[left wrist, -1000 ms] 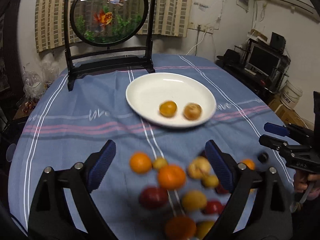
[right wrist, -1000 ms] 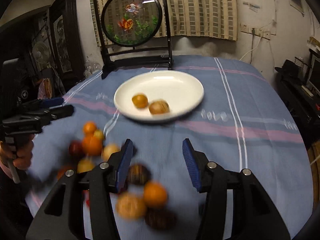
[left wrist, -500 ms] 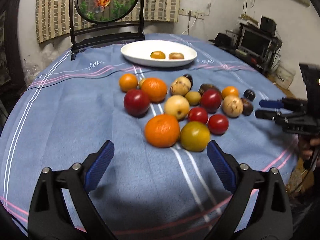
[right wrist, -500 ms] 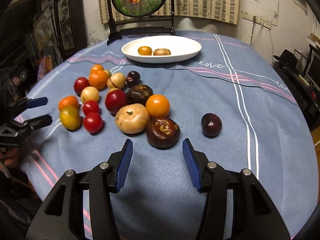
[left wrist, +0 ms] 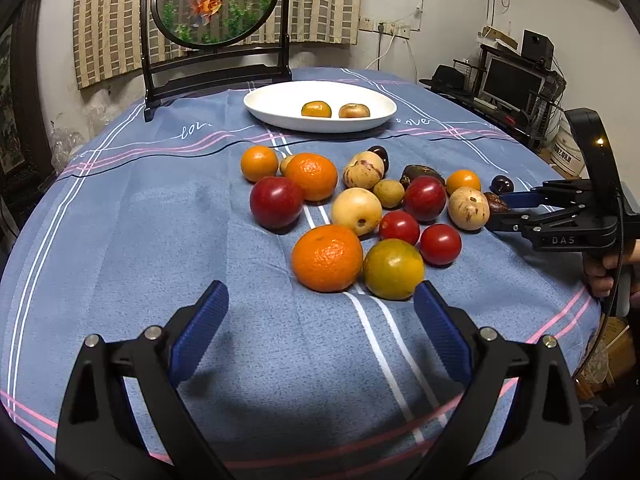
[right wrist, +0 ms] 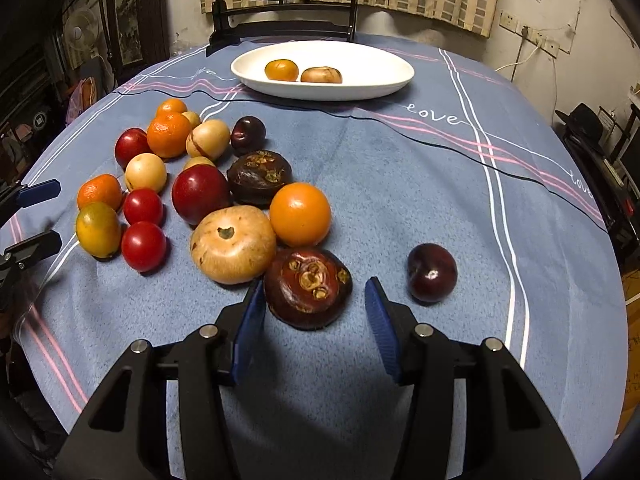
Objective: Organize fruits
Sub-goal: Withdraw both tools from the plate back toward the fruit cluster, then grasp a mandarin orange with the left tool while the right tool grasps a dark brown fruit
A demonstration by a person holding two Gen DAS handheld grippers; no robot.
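Several fruits lie in a cluster on the blue tablecloth (left wrist: 120, 240). A white plate (left wrist: 272, 112) at the back holds an orange fruit (left wrist: 316, 109) and a brown one (left wrist: 354, 111). My left gripper (left wrist: 320, 304) is open, just short of a big orange (left wrist: 327, 258) and a green-yellow fruit (left wrist: 393, 269). My right gripper (right wrist: 314, 298) is open, its blue pads (right wrist: 252, 320) either side of a dark brown mangosteen (right wrist: 308, 286) without pressing on it. A dark plum (right wrist: 432, 272) lies apart to the right.
A round fish-picture screen on a black stand (left wrist: 218, 4) rises behind the plate. The table's rounded edge falls away at the right, with a monitor and shelves (left wrist: 512, 84) beyond. A hand (left wrist: 600, 276) holds the right gripper's handle.
Both grippers have dropped toward the table and drawn back from the plate toward the fruit cluster. The right one has closed in around the dark mangosteen. Jaw widths look unchanged.
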